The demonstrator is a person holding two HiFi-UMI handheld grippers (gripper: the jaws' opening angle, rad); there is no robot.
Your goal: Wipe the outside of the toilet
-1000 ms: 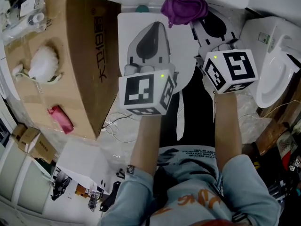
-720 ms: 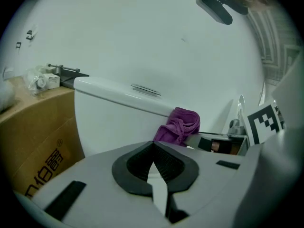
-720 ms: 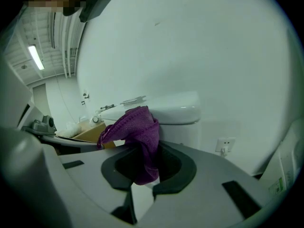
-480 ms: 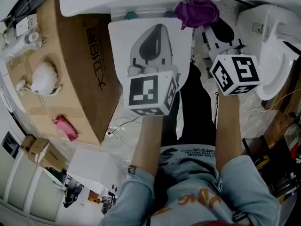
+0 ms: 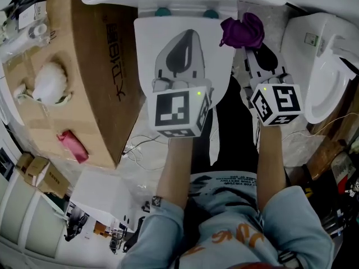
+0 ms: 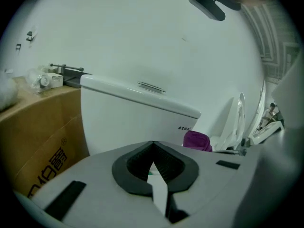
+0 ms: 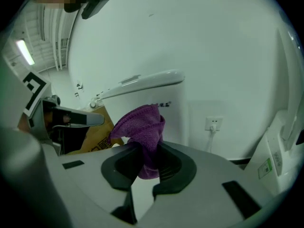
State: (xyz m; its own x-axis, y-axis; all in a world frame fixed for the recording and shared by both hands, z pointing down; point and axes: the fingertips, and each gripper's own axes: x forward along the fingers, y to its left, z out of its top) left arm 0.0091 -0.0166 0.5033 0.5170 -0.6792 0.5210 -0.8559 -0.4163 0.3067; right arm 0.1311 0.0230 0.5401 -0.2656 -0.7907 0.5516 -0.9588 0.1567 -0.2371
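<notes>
Right gripper (image 7: 145, 161) pinches a purple cloth (image 7: 141, 126) by the toilet's (image 5: 147, 43) right rear corner. Left gripper (image 6: 153, 151), jaws together and empty, hangs over the lid. Cardboard box (image 5: 84, 72) stands beside; white wall (image 7: 213, 42) with socket (image 7: 213, 123) behind.

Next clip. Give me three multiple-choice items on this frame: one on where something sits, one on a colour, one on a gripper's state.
1. In the head view, where does the cardboard box stand relative to the toilet?
A) at its left
B) at its right
C) on its lid

2. What colour is the cloth?
A) yellow
B) purple
C) white

3. The left gripper is:
A) wide open
B) shut on the cloth
C) shut, holding nothing

Answers:
1 A: the box fills the picture's left side, beside the toilet.
2 B: it shows purple in every view.
3 C: its jaws meet with nothing between them; the cloth sits in the right gripper.
</notes>
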